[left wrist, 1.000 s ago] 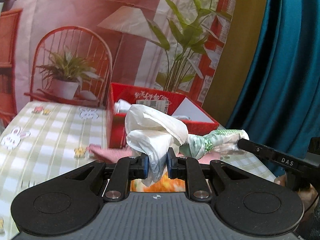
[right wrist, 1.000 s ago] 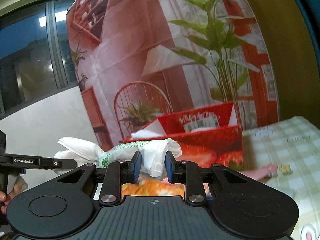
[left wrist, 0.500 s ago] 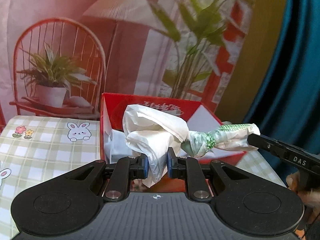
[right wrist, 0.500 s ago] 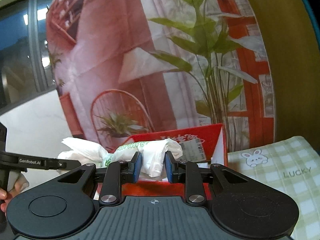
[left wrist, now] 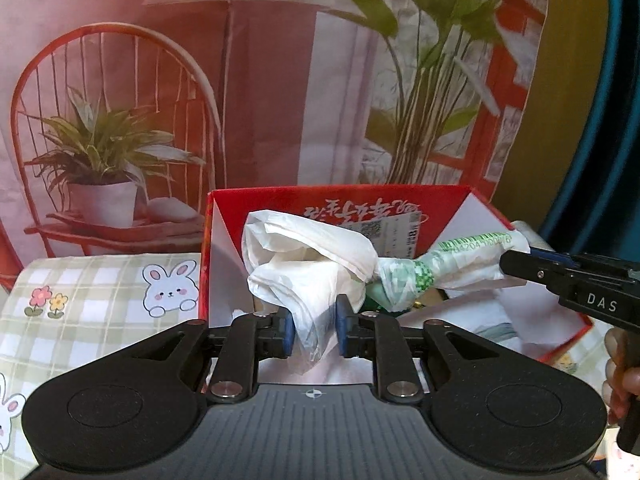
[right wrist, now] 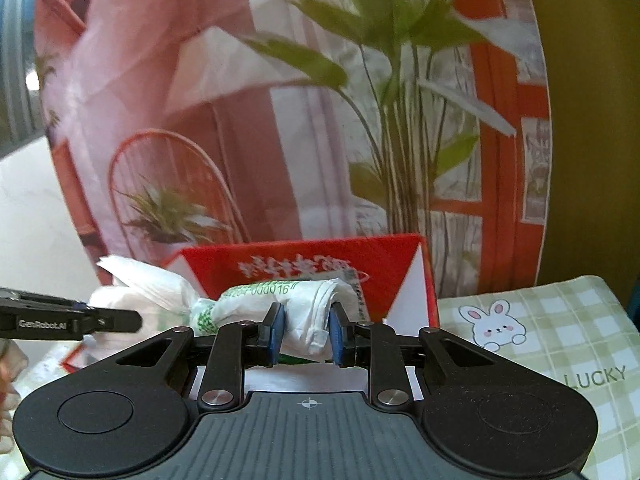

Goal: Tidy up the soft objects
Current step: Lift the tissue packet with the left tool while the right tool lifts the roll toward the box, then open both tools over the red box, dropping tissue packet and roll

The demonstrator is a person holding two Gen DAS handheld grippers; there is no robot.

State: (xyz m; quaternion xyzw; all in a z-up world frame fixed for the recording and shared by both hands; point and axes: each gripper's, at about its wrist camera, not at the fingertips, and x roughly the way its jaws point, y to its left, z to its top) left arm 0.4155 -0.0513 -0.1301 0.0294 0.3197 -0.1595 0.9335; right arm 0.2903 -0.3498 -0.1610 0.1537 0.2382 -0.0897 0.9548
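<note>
Biggest thing is the printed backdrop, a soft fabric scene with a red wire chair, a potted plant and a lamp. Below it is a tablecloth, pale green-and-white check with cartoon bunnies and the word "LUCKY" near its right edge. On the cloth stands a red cardboard box, open at the top, white inner flaps, with white script on the inside back wall that I can't read and a sticker with a small QR code.

The plastic bag is thin, crinkly and white, twisted into a knot in the middle, with green printing and a barcode, digits partly legible as "000016" from the right wrist view. It hangs stretched between both claws, over the open box.

The left gripper is clamped on the bag's puffy white end. The right gripper is pinched on the rolled, printed end. One side arm reads "DAS", another "GenRobot.AI".
</note>
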